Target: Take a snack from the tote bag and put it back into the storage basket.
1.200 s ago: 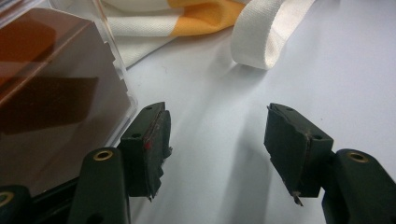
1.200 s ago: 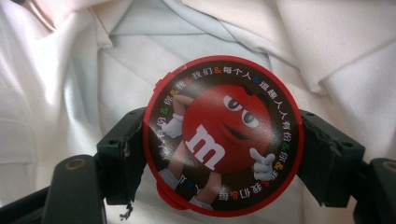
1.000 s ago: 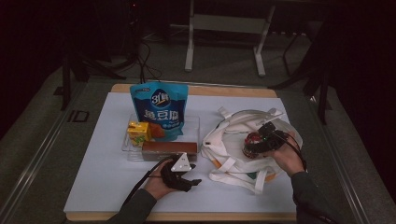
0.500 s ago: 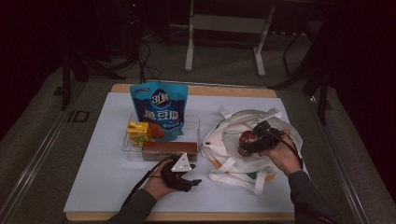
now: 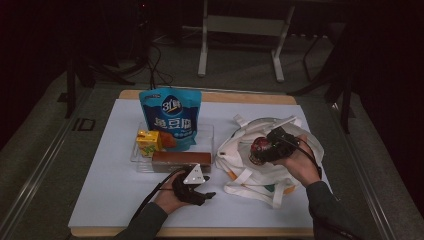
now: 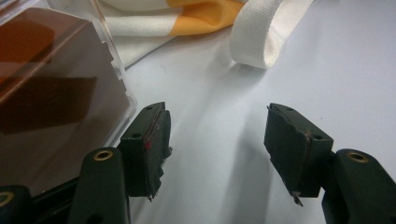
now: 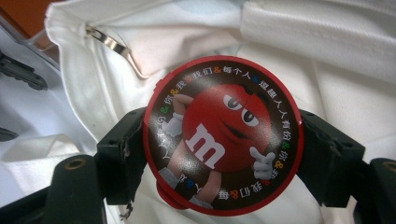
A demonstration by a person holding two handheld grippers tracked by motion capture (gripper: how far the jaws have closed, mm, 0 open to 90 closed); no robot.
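Note:
My right gripper (image 7: 222, 154) is shut on a round red candy tin (image 7: 223, 135) with a cartoon face on its lid, and holds it in the air over the white tote bag (image 7: 336, 42). From above, the tin (image 5: 259, 148) hangs over the bag's (image 5: 240, 150) open mouth at the table's right. My left gripper (image 6: 217, 149) rests on the white table with its jaws open and nothing between them. It (image 5: 209, 194) lies at the front, just below a brown box (image 5: 177, 161). That brown box (image 6: 51, 93) stands close beside the left jaw.
A clear tray (image 5: 137, 155) holds a blue snack pouch (image 5: 170, 117), a yellow juice carton (image 5: 148, 141) and the brown box. The bag's straps (image 6: 261, 35) trail toward the left gripper. Dark stands and cables (image 5: 155, 65) lie beyond the table's far edge.
The right gripper has risen and moved left with the red tin, toward the bag's middle. The left gripper has kept still.

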